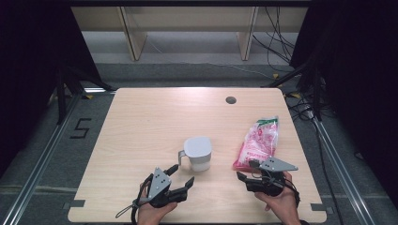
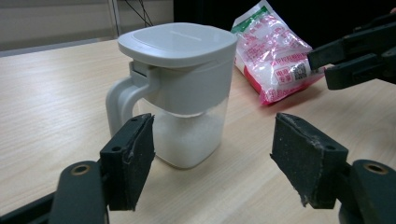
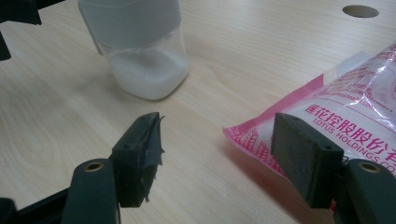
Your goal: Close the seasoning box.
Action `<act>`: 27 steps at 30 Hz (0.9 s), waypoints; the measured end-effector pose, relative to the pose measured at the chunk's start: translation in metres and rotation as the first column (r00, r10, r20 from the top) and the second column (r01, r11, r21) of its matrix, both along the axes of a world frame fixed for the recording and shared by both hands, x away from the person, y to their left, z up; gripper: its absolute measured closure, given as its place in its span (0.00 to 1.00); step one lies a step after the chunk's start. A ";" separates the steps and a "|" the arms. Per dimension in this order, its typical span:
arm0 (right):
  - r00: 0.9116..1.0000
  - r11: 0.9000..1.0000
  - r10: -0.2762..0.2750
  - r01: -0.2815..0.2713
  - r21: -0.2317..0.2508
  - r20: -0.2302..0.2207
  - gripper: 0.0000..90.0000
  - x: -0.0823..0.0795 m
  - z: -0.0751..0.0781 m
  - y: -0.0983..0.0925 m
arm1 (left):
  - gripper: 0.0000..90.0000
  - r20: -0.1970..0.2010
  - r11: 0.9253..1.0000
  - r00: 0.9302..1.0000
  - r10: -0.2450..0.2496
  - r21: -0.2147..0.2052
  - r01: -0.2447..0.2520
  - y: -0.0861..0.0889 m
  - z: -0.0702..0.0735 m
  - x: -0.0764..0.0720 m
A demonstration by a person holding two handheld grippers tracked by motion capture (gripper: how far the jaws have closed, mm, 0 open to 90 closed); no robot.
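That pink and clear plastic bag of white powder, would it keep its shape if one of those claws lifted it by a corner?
Probably not. The pink and clear plastic bag lies slumped flat on the wooden table, so its thin film would likely sag and the powder shift. The glossy plastic may also slip between the pads of the open right hand-held gripper.

Count on the tabletop (image 1: pixel 141 122): one lidded white jug (image 1: pixel 197 153) with a single handle, part-filled with white granules; one pink-and-white printed bag (image 1: pixel 258 142); one round grommet hole (image 1: pixel 230 100). Hand-held grippers: two, a left hand-held gripper (image 1: pixel 182 176) and a right hand-held gripper (image 1: pixel 246 171), each with two black jaws. Hands: two.
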State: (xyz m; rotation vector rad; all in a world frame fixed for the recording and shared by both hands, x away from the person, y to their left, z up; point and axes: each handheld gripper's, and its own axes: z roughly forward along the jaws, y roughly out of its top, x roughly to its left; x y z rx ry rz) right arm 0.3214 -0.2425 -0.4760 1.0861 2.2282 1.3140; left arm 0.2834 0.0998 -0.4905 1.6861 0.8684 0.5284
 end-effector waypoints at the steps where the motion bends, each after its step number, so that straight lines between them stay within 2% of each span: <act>1: 1.000 1.000 0.001 -0.001 -0.001 0.001 0.38 0.000 0.000 0.000 | 0.32 -0.001 1.000 1.000 -0.004 0.002 0.004 -0.001 -0.001 0.000; 8: 1.000 1.000 -0.004 0.004 -0.019 0.004 0.38 -0.001 0.001 0.001 | 0.32 -0.010 1.000 1.000 -0.016 0.012 0.016 -0.003 -0.005 -0.004; 10: 1.000 1.000 0.001 -0.001 -0.011 0.005 0.38 -0.001 0.000 0.001 | 0.32 -0.011 1.000 1.000 -0.023 0.008 0.023 -0.003 -0.006 -0.005; 13: 1.000 1.000 -0.002 0.002 -0.011 0.000 0.38 -0.002 0.000 0.001 | 0.31 -0.015 0.999 1.000 -0.025 0.027 0.026 -0.005 -0.007 -0.007; 16: 1.000 1.000 -0.006 0.006 0.002 -0.030 0.38 -0.004 0.000 0.002 | 0.31 -0.017 0.998 0.999 -0.043 0.033 0.044 -0.007 -0.010 -0.010; 17: 1.000 1.000 -0.003 0.003 -0.003 -0.031 0.38 -0.005 0.000 0.001 | 0.31 -0.005 0.997 0.998 -0.055 0.047 0.055 -0.007 -0.011 -0.010; 18: 1.000 1.000 0.007 -0.007 -0.010 -0.005 0.38 -0.003 -0.002 0.000 | 0.31 -0.016 0.999 0.999 -0.049 0.023 0.049 -0.009 -0.012 -0.010; 20: 1.000 1.000 0.011 -0.011 -0.014 -0.008 0.38 -0.004 -0.002 -0.001 | 0.31 -0.022 0.998 0.999 -0.047 0.043 0.048 -0.010 -0.012 -0.011; 23: 1.000 1.000 0.004 -0.004 -0.002 -0.028 0.38 -0.007 -0.001 0.000 | 0.31 -0.005 0.996 0.998 -0.058 0.065 0.058 -0.009 -0.011 -0.011; 24: 1.000 1.000 0.013 -0.013 -0.015 -0.018 0.38 -0.006 -0.002 -0.002 | 0.31 -0.005 0.996 0.998 -0.056 0.066 0.057 -0.009 -0.011 -0.011; 25: 1.000 1.000 0.012 -0.012 -0.012 -0.014 0.38 -0.006 -0.003 -0.002 | 0.31 -0.001 0.997 0.998 -0.057 0.058 0.057 -0.009 -0.011 -0.010; 26: 1.000 1.000 0.003 -0.003 0.001 -0.031 0.38 -0.008 -0.003 -0.001 | 0.31 -0.017 0.998 0.999 -0.041 0.037 0.042 -0.011 -0.012 -0.011; 27: 1.000 1.000 0.006 -0.006 -0.003 -0.025 0.38 -0.009 -0.003 -0.001 | 0.31 -0.001 0.997 0.999 -0.054 0.057 0.054 -0.009 -0.011 -0.010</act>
